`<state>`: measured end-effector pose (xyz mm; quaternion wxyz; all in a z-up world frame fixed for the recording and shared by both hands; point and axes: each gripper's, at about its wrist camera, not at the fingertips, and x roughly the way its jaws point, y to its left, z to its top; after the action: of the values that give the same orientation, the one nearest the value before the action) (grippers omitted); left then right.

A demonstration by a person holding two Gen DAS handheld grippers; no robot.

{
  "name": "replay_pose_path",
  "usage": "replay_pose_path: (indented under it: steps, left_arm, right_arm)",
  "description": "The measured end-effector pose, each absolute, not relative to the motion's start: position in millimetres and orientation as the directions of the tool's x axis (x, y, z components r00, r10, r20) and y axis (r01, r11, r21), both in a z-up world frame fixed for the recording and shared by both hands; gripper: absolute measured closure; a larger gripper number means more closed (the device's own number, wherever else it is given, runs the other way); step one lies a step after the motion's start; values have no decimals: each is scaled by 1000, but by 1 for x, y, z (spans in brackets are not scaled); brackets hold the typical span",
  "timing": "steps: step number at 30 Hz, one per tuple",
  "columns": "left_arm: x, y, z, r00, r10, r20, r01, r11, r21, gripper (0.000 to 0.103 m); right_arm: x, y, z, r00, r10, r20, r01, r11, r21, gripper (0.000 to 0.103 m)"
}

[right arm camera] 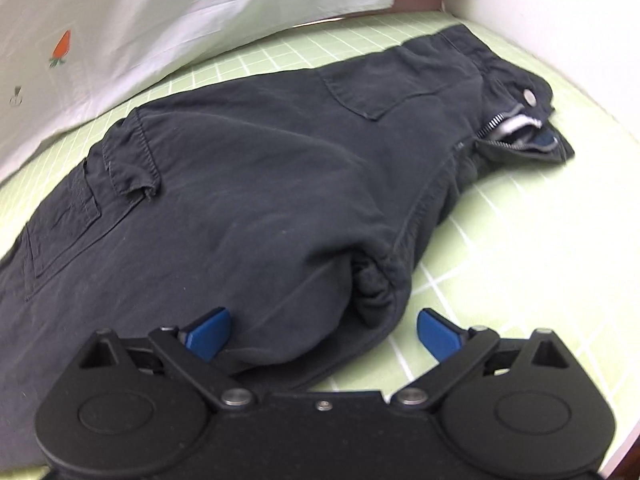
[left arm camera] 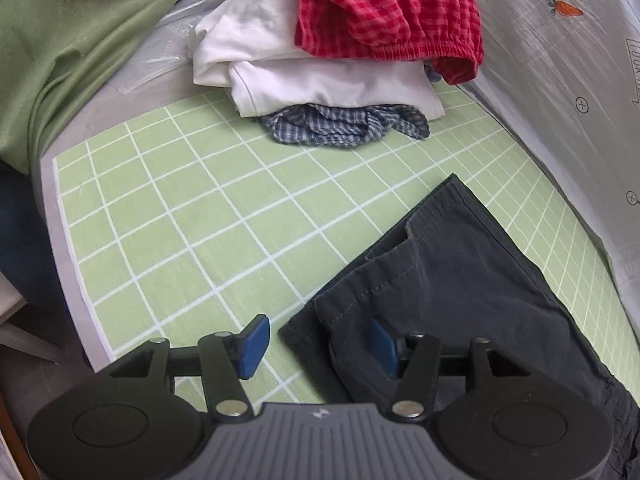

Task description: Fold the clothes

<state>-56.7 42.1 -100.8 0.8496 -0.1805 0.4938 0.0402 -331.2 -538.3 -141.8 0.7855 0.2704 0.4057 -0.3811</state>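
Note:
Dark grey cargo shorts [left arm camera: 460,272] lie on a green checked mat [left arm camera: 180,220]. In the left wrist view my left gripper [left arm camera: 318,344] stands open over the hem corner of the shorts. Its right blue pad [left arm camera: 382,344] is above the fabric and its left pad is over bare mat. In the right wrist view the shorts [right arm camera: 260,168] lie folded lengthwise, with the open zipper and a snap button [right arm camera: 530,98] at the far right. My right gripper [right arm camera: 323,334] is open wide around the bulging crotch fold. Its right pad [right arm camera: 438,332] is clear of the cloth.
At the far end of the mat a pile holds a white garment [left arm camera: 320,80], a red gingham one [left arm camera: 380,8] and a blue plaid one [left arm camera: 344,124]. Green fabric [left arm camera: 72,40] hangs at the left. A white carrot-print sheet [right arm camera: 120,40] borders the mat.

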Motion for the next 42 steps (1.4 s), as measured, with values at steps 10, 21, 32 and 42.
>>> replay_pose_path:
  steps: [10,21,32,42]
  left_arm:
    - [-51,20,-117,496,-100,-862,-227,944,-240,41]
    - [-50,25,-119,507,-81,-858,-252,938,-237,87]
    - [-47,-63,-49,680,-220,-699,48,965,-258,95]
    - [-135,-247,-63,514,-431,-742,408,883,-231,96]
  right_arm:
    - [-331,-529,-122,396,-433,-810,813,575,90,2]
    - [-350,-529,-109,378,-477,-794,862,495,112,2]
    - [-386,-551,-102,357,-503,-787,880,463,104,2]
    - [-412,-613,-100,385,-477,-790,843,530,91,3]
